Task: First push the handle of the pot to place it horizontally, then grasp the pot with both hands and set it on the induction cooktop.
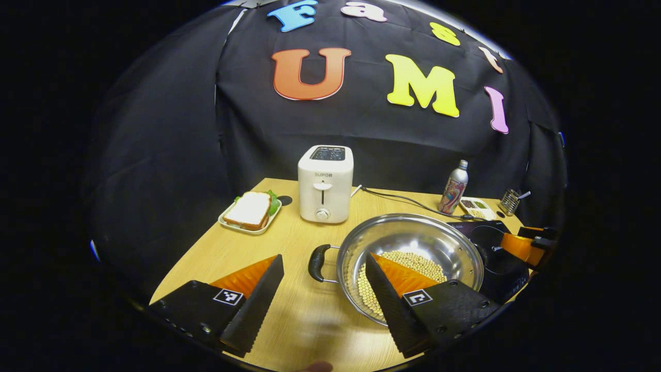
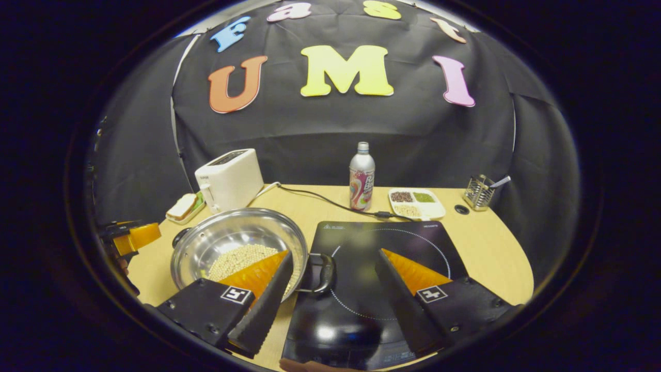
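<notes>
pot [image 1: 408, 258] handles level | my left gripper [image 1: 323, 297] and right gripper [image 2: 330, 289] wide open, empty | I'd centre each handle [image 2: 321, 273] between fingers before closing

Left gripper [image 1: 323, 289], seen from its own camera: two wedge-shaped fingers tapering to points, spread toward ten and two o'clock. Each inner face is ribbed with fine ridges, and the edges are serrated like saw teeth. Each finger widens into a blocky base bearing a small square black-and-white coded marker and several round screw heads. The right gripper [image 2: 333, 284] in its own view is built alike: same ribbed wedges, toothed edges, square markers and screws near six o'clock of each base.
</notes>
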{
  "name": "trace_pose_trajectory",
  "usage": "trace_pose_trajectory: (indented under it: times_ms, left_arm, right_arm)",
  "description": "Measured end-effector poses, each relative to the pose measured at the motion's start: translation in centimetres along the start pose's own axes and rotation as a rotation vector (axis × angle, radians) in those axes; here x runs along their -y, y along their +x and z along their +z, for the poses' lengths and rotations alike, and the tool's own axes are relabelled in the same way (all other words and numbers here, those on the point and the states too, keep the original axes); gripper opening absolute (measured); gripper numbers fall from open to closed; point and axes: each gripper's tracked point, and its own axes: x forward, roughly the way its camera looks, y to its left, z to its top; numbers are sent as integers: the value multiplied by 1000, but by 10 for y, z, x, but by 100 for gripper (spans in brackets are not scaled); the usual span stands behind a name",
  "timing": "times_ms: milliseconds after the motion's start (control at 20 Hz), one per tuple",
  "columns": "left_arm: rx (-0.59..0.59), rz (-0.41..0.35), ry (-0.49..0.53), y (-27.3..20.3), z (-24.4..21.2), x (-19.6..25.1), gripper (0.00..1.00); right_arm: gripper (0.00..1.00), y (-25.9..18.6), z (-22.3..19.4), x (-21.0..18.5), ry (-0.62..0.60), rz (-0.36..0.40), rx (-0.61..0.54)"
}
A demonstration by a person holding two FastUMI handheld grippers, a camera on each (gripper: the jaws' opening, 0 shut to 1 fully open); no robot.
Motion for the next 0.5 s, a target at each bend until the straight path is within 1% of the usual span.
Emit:
trace_pose_trajectory:
  times_ms: [200,250,300,350,500]
  left_arm:
    - [-51,-8,8,26,-14,1,96]
    - [-62,-8,15,31,-17,1,96]
    - [-73,-8,25,39,-19,1,96]
    - [-80,-8,36,43,-21,1,96]
    - [-90,-5,63,59,-24,0,96]
  right_arm:
    - [97,24,-18,-5,10,-27,-65]
    - [97,28,-22,-7,11,-24,-78]
    - [100,33,-24,-11,14,-18,-85]
    - [97,38,-26,-14,17,-16,-93]
    - [97,49,-33,-23,25,4,-128]
